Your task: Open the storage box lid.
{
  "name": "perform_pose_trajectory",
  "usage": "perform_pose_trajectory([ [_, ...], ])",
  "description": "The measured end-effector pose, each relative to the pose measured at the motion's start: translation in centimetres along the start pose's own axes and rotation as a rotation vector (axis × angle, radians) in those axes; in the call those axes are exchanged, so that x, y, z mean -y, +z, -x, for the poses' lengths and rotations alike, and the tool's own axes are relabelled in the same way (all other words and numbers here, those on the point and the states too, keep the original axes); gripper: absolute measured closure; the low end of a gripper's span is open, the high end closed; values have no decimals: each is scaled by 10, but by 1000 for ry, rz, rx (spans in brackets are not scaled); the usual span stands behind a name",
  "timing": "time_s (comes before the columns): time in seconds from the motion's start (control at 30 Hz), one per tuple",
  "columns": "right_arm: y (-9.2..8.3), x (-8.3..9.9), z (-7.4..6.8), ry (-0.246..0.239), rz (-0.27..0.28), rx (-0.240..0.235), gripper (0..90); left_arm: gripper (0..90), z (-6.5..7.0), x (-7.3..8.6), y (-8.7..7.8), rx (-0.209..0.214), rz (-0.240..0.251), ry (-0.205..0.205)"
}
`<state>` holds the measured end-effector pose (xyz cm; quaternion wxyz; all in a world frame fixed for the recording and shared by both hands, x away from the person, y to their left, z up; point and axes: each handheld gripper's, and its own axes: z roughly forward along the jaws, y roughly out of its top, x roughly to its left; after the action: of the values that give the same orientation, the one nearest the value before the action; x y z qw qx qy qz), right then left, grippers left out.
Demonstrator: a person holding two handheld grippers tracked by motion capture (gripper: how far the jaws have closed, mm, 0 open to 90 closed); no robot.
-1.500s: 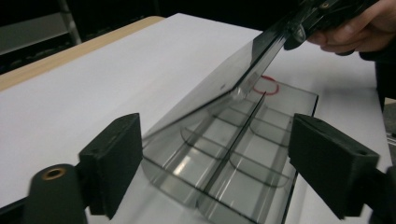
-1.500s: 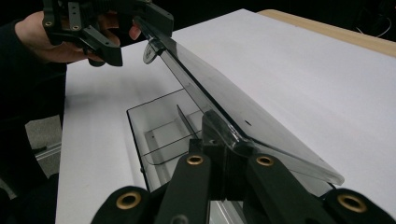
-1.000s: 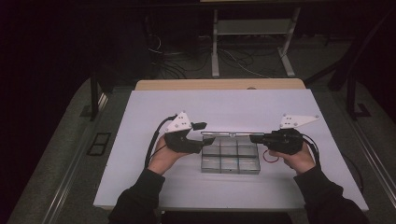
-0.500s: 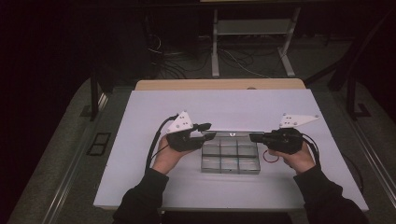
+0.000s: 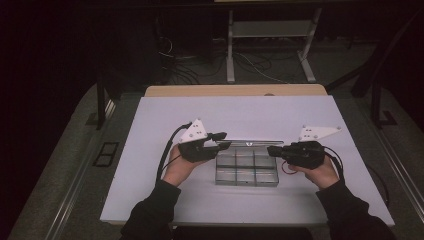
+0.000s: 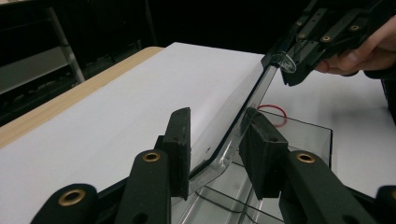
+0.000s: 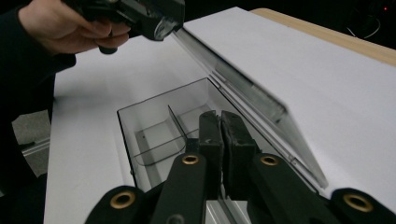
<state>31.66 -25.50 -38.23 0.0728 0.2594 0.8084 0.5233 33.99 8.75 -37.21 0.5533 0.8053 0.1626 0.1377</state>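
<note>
Your left gripper has its two black pads on either side of the left end of the clear plastic lid. The jaws have just been closing in on it. The right-hand pad looks like it touches the lid's edge, but there seems to be a small gap at the other pad, so the lid is between the jaws and not squeezed yet.

Your right gripper has its jaws pressed together with nothing between them. In the left gripper view its tip sits against the right end of the lid.

The lid stands up on its long edge along the far side of the clear plastic box with six little compartments. It runs left to right, from one gripper to the other, so each hand has one end of it. The box sits in the middle of the white surface, just in front of you, and its compartments look empty. To swing the lid, I think both ends should move together, or it may twist.

A thin red loop of cable lies by the box's right end.

I can read no words or labels anywhere.
</note>
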Motion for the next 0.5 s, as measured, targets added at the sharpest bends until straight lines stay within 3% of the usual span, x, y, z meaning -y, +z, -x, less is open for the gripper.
perform_pose_trajectory([
  [0.3,-8,11,-7,-9,-24,24,757,656,-7,-5,2,-3,-2,11],
  [0.5,-13,22,-7,25,-40,74,654,664,-12,-7,3,-1,0,11],
])
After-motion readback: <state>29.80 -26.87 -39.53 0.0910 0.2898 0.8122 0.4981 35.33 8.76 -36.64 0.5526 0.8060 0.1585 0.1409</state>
